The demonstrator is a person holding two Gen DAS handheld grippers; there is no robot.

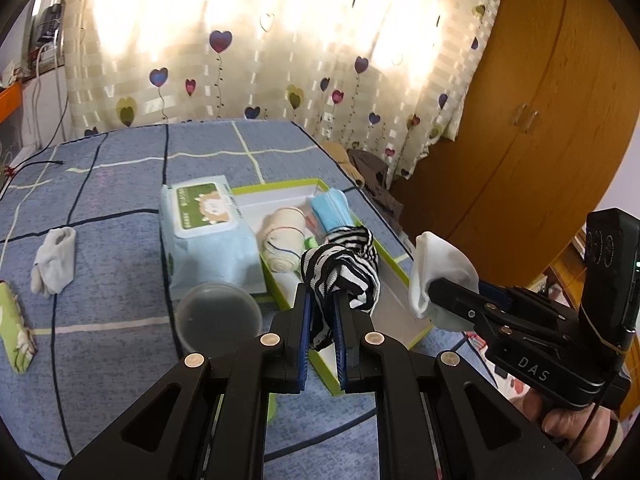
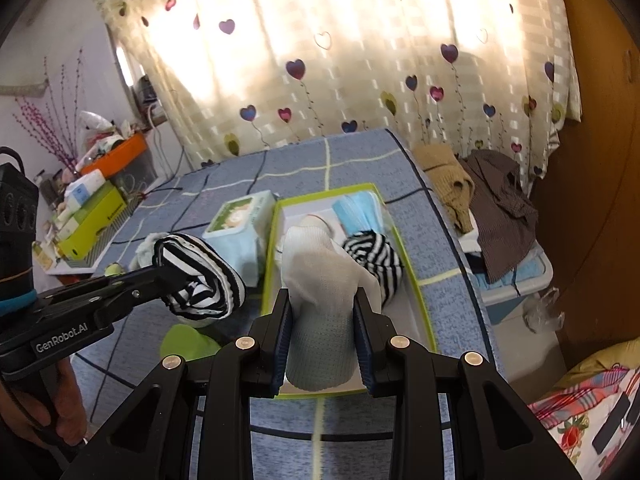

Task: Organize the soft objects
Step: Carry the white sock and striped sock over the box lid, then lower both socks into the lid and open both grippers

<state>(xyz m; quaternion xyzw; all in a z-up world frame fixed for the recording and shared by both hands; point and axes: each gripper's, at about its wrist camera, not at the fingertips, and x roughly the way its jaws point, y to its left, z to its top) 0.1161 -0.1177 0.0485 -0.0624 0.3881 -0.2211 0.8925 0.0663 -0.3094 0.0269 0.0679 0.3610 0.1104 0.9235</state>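
Observation:
My left gripper (image 1: pixel 322 294) is shut on a black-and-white striped sock (image 1: pixel 340 272), held just above the near left part of a green-rimmed white box (image 1: pixel 276 188). My right gripper (image 2: pixel 322 300) is shut on a white sock (image 2: pixel 320 280) over the near end of the same box (image 2: pixel 425 312). In the left wrist view the right gripper (image 1: pixel 434 286) and its white sock (image 1: pixel 438 264) hang at the box's right side. In the right wrist view the left gripper (image 2: pixel 162 274) holds the striped sock (image 2: pixel 200 282) left of the box. A second striped sock (image 2: pixel 376 260) lies in the box.
The box also holds a beige roll (image 1: pixel 282 236) and blue face masks (image 1: pixel 330 210). A wipes pack (image 1: pixel 208 232) and a clear round lid (image 1: pixel 218 316) lie left of it on the blue plaid bed cover (image 1: pixel 120 184), with another white sock (image 1: pixel 54 264) farther left. Clothes (image 2: pixel 496 208) are piled at the bed's right edge.

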